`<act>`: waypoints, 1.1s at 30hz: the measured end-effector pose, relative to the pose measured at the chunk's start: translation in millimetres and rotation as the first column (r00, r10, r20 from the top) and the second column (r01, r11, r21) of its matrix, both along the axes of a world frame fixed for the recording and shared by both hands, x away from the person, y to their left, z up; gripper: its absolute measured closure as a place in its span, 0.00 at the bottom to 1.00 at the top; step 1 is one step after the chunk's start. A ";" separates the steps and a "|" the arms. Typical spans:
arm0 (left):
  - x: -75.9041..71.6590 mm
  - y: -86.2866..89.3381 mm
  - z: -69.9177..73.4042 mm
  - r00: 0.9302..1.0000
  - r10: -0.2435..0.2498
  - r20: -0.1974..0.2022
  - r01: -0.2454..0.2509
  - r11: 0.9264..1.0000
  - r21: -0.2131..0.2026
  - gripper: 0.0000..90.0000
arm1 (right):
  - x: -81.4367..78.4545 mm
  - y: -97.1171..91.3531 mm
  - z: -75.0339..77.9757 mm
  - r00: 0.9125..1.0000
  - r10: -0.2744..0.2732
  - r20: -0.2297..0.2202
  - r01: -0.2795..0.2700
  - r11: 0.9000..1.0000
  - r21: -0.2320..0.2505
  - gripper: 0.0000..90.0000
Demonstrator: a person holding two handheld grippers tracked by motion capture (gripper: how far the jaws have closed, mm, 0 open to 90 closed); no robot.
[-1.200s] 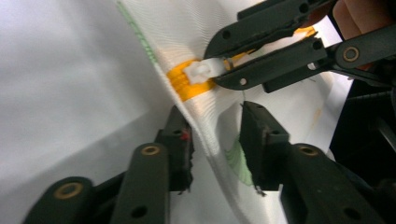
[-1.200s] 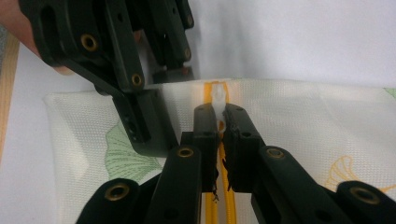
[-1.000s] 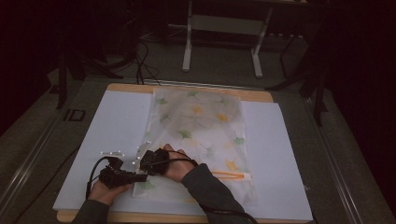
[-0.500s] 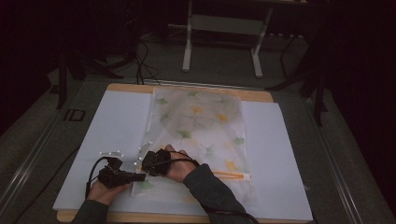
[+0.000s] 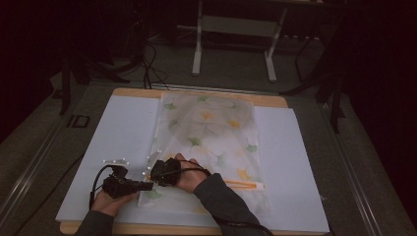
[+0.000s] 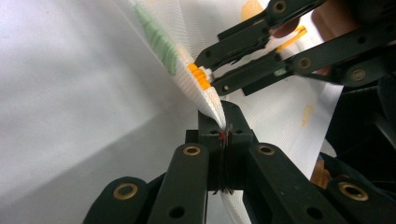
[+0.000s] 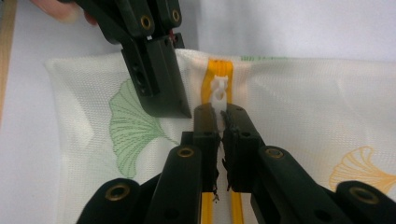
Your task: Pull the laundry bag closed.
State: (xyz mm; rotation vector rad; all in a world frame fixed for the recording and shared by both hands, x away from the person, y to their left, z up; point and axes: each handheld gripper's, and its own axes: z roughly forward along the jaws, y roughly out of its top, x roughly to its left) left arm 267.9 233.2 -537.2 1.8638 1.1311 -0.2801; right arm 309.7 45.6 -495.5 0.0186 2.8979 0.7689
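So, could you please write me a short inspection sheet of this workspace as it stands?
Surface: white sheet over a wooden board.
Job's things: mesh bag with ginkgo-leaf print lying flat; orange zipper, white zipper pull.
Clutter: nothing seen.
Grippers: left gripper shut on the bag's edge; right gripper shut on the zipper pull.
Cables: black cable loops from the left gripper.
Surroundings: dark; grey floor, metal stand behind the table.
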 end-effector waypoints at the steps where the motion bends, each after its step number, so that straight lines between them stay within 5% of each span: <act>1: -0.1 0.3 0.0 1.000 0.001 0.002 -0.001 1.000 -0.003 0.99 | -0.1 0.1 -0.6 1.000 -0.002 0.000 0.002 1.000 0.002 0.94; 10: -0.8 3.7 0.5 1.000 0.018 0.005 -0.017 0.999 -0.044 0.99 | -1.8 -3.0 -1.7 1.000 -0.011 0.022 0.011 1.000 -0.011 0.94; 33: -1.7 7.1 1.3 0.999 0.030 0.020 -0.030 0.999 -0.033 0.99 | -1.9 -23.9 -0.5 0.999 -0.032 0.032 0.033 0.999 -0.028 0.94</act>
